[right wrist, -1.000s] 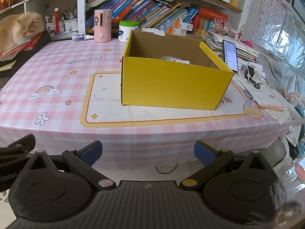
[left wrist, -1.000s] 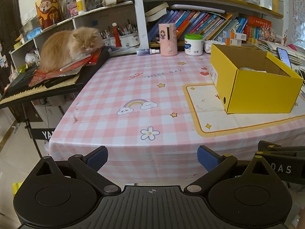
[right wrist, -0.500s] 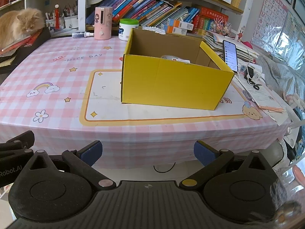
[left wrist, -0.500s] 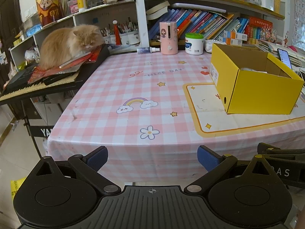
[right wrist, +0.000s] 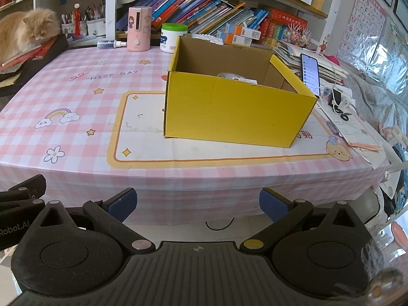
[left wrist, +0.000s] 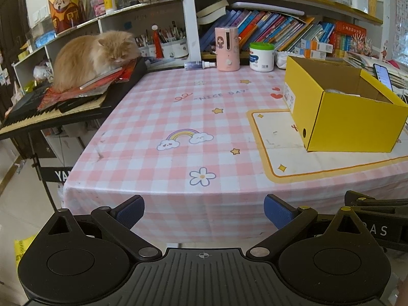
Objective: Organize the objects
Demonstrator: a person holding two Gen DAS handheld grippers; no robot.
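A table (left wrist: 158,117) under a pink checked cloth fills both views. The open yellow box (right wrist: 237,107) stands on the cream mat toward the right edge, with a few pale items low inside, too hidden to name. An orange cat (left wrist: 94,56) lies off the far left corner. The left gripper (left wrist: 204,210) and right gripper (right wrist: 196,204) hover off the near edge, both spread wide and empty.

Both the left gripper (left wrist: 204,210) and right gripper (right wrist: 196,204) are matte black, with ribbed centre plates, round side discs, silver rivets, one yellow at five o'clock, and blue-padded fingers (right wrist: 122,203).
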